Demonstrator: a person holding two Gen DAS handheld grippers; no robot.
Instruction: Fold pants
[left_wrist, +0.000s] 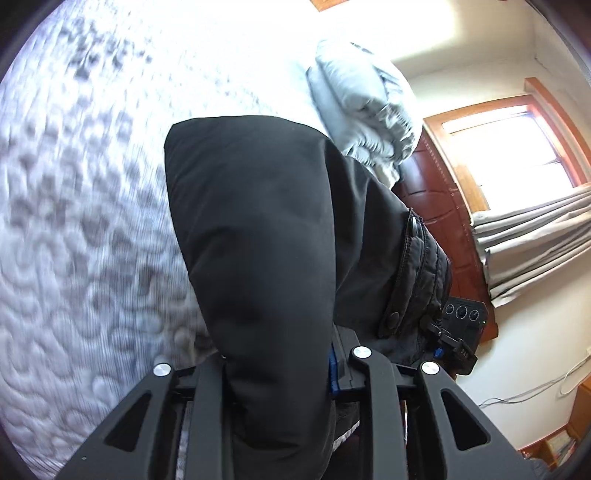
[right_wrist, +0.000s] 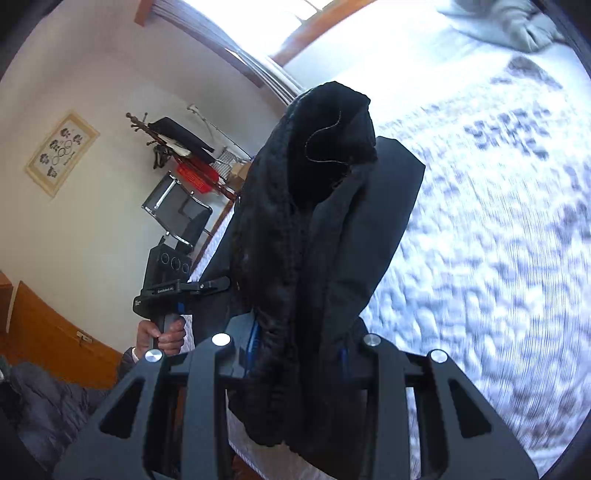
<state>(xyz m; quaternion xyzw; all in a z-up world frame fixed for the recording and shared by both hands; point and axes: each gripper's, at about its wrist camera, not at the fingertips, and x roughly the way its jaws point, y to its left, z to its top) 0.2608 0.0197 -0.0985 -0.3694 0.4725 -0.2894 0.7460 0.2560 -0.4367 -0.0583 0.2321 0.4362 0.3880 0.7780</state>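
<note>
I hold a pair of black pants (left_wrist: 266, 236) lifted above a bed with a white quilted mattress (left_wrist: 74, 221), one gripper at each side of the garment. On my left wrist view, the left gripper (left_wrist: 277, 373) has its jaws pinching a thick fold of the smooth black fabric, which rises up and away from the camera and fills the middle of the frame. On the right edge of that fold I see a quilted lining and two snap buttons (left_wrist: 413, 223). Just past them, low on the right, part of the other gripper shows.

On my right wrist view, the right gripper (right_wrist: 295, 354) has its jaws pressed onto a bunched section of the pants (right_wrist: 314, 229), where a fuzzy dark lining shows at the top. At the left, my left hand (right_wrist: 162, 334) grips the handle of the other tool.

A pale grey folded duvet (left_wrist: 365, 107) lies at the far end of the bed, near a reddish wooden headboard (left_wrist: 439, 192). Bright windows with grey curtains (left_wrist: 532, 236) sit on the right wall. A framed picture (right_wrist: 61, 153) hangs on the cream wall, with a coat stand (right_wrist: 177, 144) and a chrome chair (right_wrist: 181, 210) nearby.
</note>
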